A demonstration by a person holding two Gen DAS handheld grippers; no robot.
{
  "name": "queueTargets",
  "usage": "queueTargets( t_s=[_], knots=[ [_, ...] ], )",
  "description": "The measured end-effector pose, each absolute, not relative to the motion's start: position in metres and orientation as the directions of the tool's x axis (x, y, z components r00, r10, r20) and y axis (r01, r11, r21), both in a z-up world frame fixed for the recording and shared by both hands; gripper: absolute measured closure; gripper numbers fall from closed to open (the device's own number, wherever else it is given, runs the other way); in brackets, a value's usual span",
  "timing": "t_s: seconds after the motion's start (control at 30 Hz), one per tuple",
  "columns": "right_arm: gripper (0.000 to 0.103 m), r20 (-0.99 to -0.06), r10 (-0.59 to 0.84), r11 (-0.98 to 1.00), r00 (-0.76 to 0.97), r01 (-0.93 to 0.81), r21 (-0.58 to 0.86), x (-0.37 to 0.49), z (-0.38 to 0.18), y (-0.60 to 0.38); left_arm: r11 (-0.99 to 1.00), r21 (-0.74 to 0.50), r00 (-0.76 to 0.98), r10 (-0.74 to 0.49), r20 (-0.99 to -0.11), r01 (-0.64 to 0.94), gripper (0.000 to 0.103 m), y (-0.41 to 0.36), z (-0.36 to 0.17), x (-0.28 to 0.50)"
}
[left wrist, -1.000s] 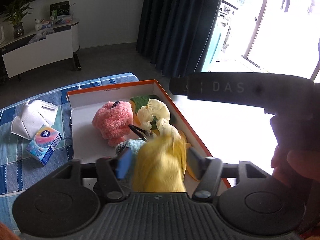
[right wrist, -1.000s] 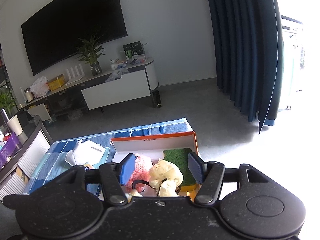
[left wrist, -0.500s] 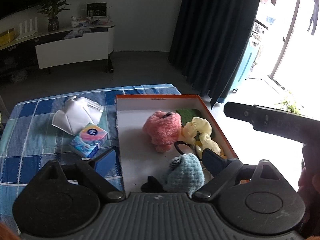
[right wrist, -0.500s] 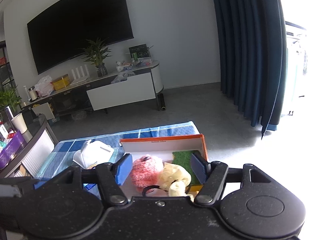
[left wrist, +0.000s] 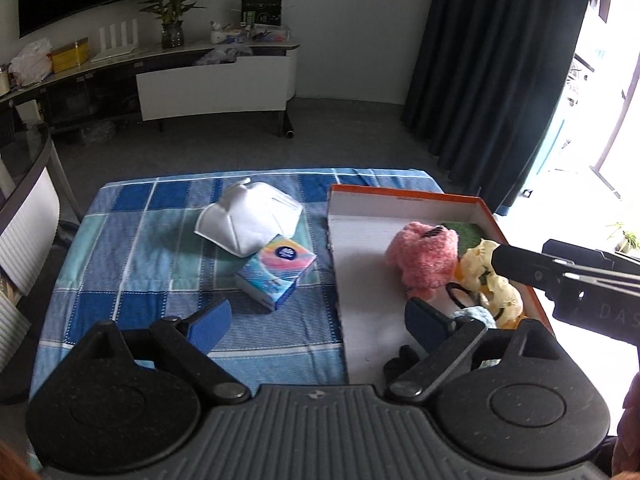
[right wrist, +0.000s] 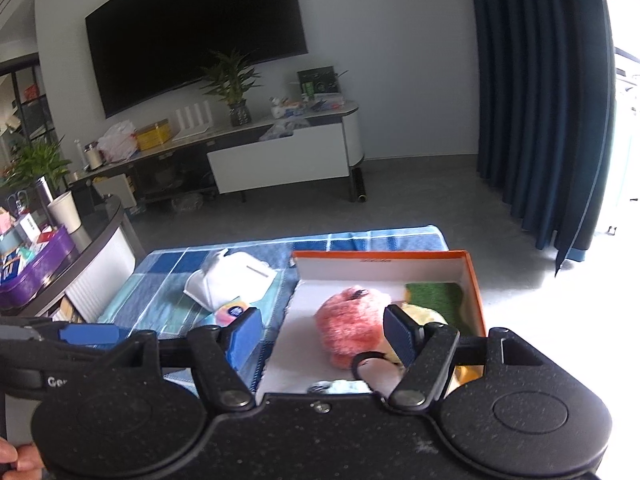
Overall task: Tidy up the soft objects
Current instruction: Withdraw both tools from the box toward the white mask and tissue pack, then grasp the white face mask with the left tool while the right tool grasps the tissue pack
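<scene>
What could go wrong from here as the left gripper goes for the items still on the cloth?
1. The left gripper is open over the cloth near the tissue pack; the mask leans against that pack, so lifting one may drag the other.
2. The box is crowded along its right side, around the pink plush; another item dropped there could spill over the rim.
3. The right gripper hovers close beside the left; they may collide.
</scene>
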State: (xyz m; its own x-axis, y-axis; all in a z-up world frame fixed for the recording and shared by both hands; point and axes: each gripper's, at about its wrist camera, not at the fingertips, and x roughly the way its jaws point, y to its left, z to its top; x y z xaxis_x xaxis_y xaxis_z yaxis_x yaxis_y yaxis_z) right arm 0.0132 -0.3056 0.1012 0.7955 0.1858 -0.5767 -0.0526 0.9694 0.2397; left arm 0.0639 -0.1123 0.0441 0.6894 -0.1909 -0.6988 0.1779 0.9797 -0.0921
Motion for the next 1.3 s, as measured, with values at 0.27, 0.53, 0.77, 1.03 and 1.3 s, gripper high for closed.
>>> queueTargets(
  t_s=[0.27,0.53,0.77,1.03,1.3],
  knots=[
    [0.022,-0.589,0.223,0.966,0.776,-0.096,0.24,0.02,0.098,-0.282,0.986,-0.09,0.694,-0.161,-0.702,0.137,0.007,-0.091,0.043,0.065],
    [0.021,-0.603,0.253,0.962,0.756,-0.13,0.241,0.027,0.094,-0.263,0.989,-0.098,0.695,-0.145,-0.704,0.107,0.007,-0.074,0.041,0.067],
    [0.021,-0.615,0.275,0.958,0.739,-0.156,0.242,0.035,0.09,-0.249,0.991,-0.102,0.693,-0.132,-0.708,0.085,0.007,-0.061,0.038,0.069],
    [0.021,-0.633,0.303,0.95,0.713,-0.175,0.257,0.046,0.081,-0.235,0.993,-0.106,0.687,-0.114,-0.718,0.053,0.007,-0.044,0.033,0.073],
    [0.02,-0.653,0.321,0.944,0.686,-0.181,0.274,0.061,0.07,-0.219,0.994,-0.112,0.682,-0.091,-0.726,0.014,0.007,-0.025,0.028,0.081]
  ],
)
